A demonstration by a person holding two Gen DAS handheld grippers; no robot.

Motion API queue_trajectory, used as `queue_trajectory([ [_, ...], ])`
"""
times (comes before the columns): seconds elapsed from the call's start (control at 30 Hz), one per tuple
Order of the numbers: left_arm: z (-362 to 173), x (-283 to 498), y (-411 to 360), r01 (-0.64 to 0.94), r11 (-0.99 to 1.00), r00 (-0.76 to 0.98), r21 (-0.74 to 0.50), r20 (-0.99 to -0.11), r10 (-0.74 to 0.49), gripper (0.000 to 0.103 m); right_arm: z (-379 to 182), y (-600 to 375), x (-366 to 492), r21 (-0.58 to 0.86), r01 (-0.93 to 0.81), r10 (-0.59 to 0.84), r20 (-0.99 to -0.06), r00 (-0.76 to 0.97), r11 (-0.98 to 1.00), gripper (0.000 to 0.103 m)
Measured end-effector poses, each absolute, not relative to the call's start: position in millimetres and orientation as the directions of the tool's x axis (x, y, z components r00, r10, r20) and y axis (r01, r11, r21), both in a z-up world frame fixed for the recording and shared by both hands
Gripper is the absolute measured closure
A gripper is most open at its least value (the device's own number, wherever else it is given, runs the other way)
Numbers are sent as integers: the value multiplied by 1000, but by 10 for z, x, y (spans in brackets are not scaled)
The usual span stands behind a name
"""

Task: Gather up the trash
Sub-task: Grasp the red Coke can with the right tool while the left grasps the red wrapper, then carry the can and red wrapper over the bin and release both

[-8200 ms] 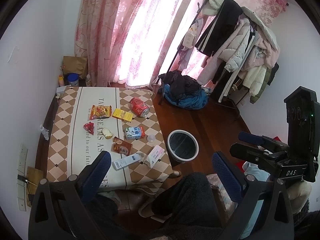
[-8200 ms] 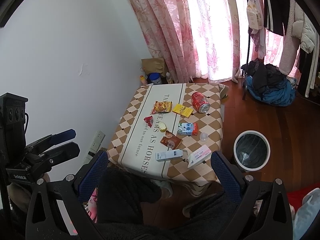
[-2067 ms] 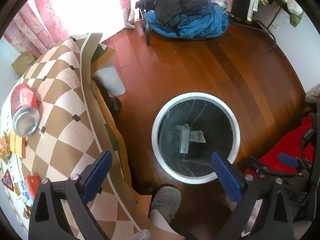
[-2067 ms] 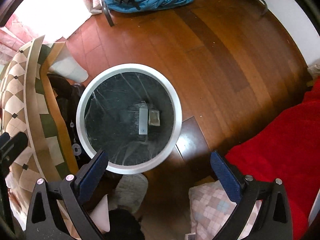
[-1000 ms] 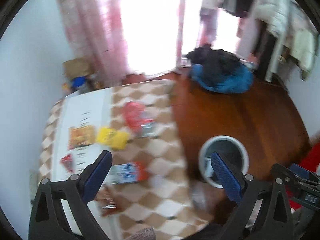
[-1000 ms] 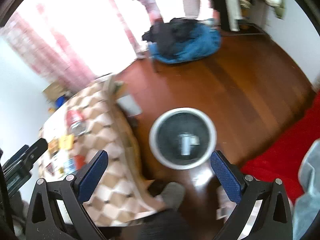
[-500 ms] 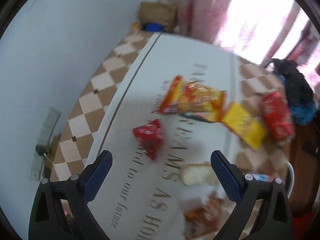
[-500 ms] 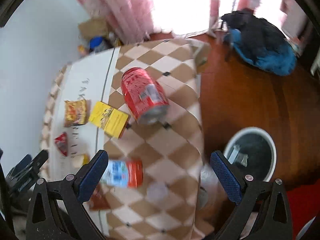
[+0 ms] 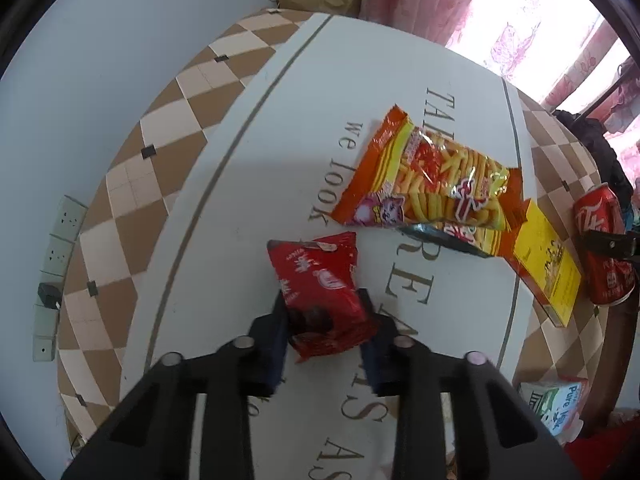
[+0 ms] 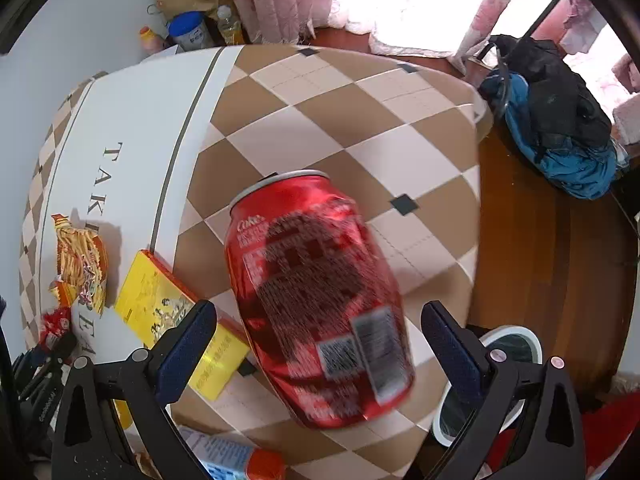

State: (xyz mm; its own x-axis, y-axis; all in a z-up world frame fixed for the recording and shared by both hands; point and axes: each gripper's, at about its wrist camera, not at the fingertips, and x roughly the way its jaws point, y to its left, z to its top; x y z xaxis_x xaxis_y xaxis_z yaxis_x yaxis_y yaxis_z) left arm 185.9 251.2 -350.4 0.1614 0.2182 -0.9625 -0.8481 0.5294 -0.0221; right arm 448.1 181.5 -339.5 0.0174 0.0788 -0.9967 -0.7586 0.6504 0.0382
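A small red snack wrapper (image 9: 320, 284) lies on the white strip of the tablecloth (image 9: 240, 152). My left gripper (image 9: 325, 320) points down at it, jaws closing, and both pads press the wrapper's sides. A red drink can (image 10: 316, 296) lies on its side on the checked part of the cloth. My right gripper (image 10: 318, 340) hangs over it, open, one finger on each side of the can and clear of it. The can (image 9: 600, 240) also shows at the right edge of the left wrist view.
An orange chips bag (image 9: 428, 180) and a yellow box (image 9: 548, 256) lie between wrapper and can. A milk carton (image 9: 560, 404) sits nearer the table's front. The white-rimmed bin (image 10: 504, 348) stands on the wooden floor past the table edge, with a blue clothes pile (image 10: 560, 140) beyond.
My left gripper came down onto the red wrapper and its jaws narrowed around it. My right gripper dropped over the can, which now fills the space between its fingers.
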Motion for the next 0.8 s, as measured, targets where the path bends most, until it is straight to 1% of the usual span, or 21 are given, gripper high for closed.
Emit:
queue_trajectory([
  [0.07,-3482,1847,2518,-845,535,168,-20,-959,230,79,-3431,1847,4493,35,-764,77,-997,19,644,2],
  [0.1,-3476,1843,2525,-842,539,166,-13,-957,237,79,-3440,1860,4493,34,-767,78,-997,21,641,4],
  [0.13,-3470,1843,2529,-841,542,165,-8,-956,242,79,-3451,1871,4482,29,-770,78,-997,27,638,14],
  [0.17,-3458,1844,2531,-839,545,163,-1,-955,249,79,-3457,1888,4473,24,-772,77,-997,32,635,15],
  [0.4,-3280,1847,2526,-825,564,165,40,-937,308,79,-3335,1801,4361,22,-776,111,-992,62,631,15],
  [0.6,-2832,1842,2300,-801,596,219,58,-898,382,80,-2952,1495,4219,65,-744,206,-973,100,665,15],
  [0.8,-2289,1927,1981,-758,649,304,58,-850,431,79,-2549,894,4013,137,-675,307,-942,138,725,15],
])
